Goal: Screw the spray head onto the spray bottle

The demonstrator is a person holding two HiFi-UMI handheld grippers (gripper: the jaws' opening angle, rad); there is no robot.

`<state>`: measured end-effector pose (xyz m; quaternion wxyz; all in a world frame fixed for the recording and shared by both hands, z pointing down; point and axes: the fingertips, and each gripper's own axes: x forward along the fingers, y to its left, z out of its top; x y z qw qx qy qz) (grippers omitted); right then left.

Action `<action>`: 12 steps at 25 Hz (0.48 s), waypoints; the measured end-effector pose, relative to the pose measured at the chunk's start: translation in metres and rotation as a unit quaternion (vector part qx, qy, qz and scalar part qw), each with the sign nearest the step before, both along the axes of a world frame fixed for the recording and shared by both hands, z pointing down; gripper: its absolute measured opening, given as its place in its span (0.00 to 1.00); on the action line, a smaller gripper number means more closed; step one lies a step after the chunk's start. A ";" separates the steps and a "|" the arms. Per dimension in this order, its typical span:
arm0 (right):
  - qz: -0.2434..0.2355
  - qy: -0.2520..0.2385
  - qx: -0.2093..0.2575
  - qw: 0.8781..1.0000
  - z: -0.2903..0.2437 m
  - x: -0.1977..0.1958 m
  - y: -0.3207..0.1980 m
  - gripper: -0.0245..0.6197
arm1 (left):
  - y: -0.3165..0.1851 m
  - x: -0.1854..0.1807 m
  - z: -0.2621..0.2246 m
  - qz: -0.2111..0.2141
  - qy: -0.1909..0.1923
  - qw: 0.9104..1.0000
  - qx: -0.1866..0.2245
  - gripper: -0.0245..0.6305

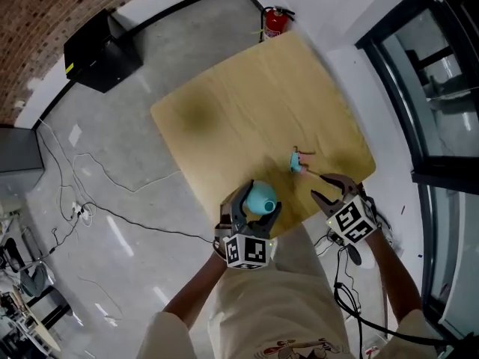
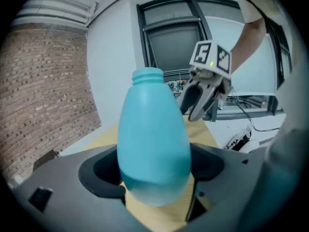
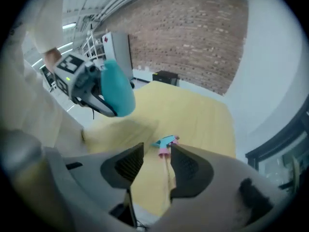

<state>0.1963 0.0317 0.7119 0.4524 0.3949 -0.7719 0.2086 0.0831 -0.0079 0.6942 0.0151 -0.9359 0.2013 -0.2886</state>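
A blue bottle [image 2: 153,139] is gripped by the left tongs [image 1: 254,200], whose jaws are closed against its sides. It is held off the wooden table [image 1: 247,103], near that table's close edge. In the left gripper view the bottle's open threaded neck is seen bare at the top, while its flanks are covered where the dark pads press on them. From the head view only a rounded part of the bottle shows between the jaws.

The right tongs [image 1: 323,188] are held open, with nothing between the jaws. They are pointed down over the table's near corner.

The spray head [image 1: 298,161] is seen lying on the table, just beyond the right tongs and apart from them. In the right gripper view it is partly cut off by a jaw tip. A blue body and a pink part can be made out, but finer detail is lost to blur.

The arms holding the tongs are cut off at the bottom edge of the head view.
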 end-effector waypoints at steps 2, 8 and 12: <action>-0.006 0.017 -0.034 0.999 0.027 0.000 -0.019 0.31 | -0.002 -0.009 -0.017 -0.020 -0.005 1.000 0.008 0.67; -0.006 0.105 -0.126 0.986 0.099 0.004 -0.030 0.33 | -0.002 -0.031 -0.041 -0.050 -0.013 0.999 0.005 0.67; -0.020 0.133 -0.142 0.981 0.120 0.010 -0.026 0.25 | -0.001 -0.039 -0.040 -0.061 -0.019 0.998 0.003 0.67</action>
